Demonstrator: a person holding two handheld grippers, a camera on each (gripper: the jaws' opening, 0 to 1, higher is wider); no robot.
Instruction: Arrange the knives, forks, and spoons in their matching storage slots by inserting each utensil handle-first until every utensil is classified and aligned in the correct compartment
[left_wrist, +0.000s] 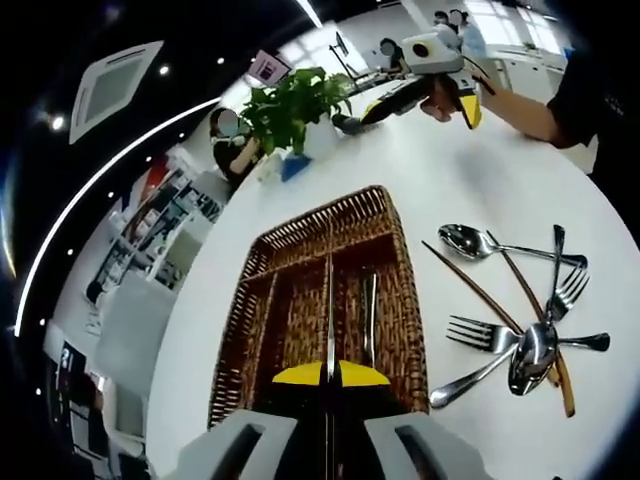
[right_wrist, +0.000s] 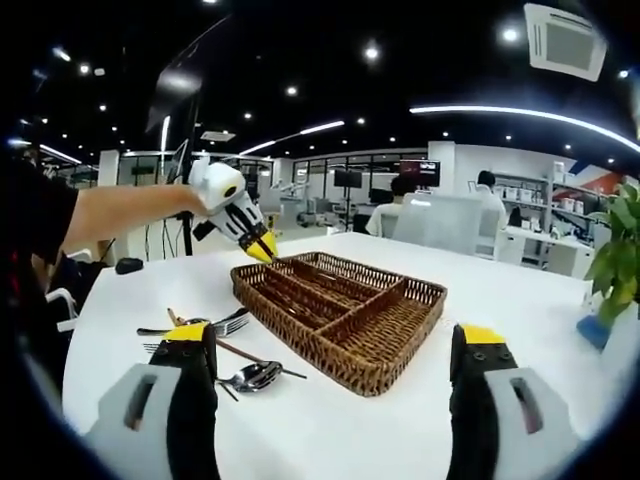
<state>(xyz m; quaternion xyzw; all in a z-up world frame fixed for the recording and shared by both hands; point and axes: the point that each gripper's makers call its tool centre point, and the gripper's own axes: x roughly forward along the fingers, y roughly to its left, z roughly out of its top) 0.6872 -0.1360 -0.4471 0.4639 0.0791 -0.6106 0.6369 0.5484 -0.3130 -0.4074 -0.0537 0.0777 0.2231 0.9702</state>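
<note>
Knife (left_wrist: 329, 300) clamped in left gripper (left_wrist: 329, 375) over wicker tray (left_wrist: 262, 300).

The left gripper view looks down from close above the wicker tray (left_wrist: 300, 300), its near end low in the frame. The right gripper view looks across the white table (right_wrist: 330, 430) from farther back. Both show the tray (right_wrist: 340, 305) and the loose cutlery (left_wrist: 520, 310).

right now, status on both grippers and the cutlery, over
Left gripper shut on a knife, over the wicker tray. Right gripper open, empty, short of the tray. Loose forks and spoons beside the tray. Path clear.
</note>
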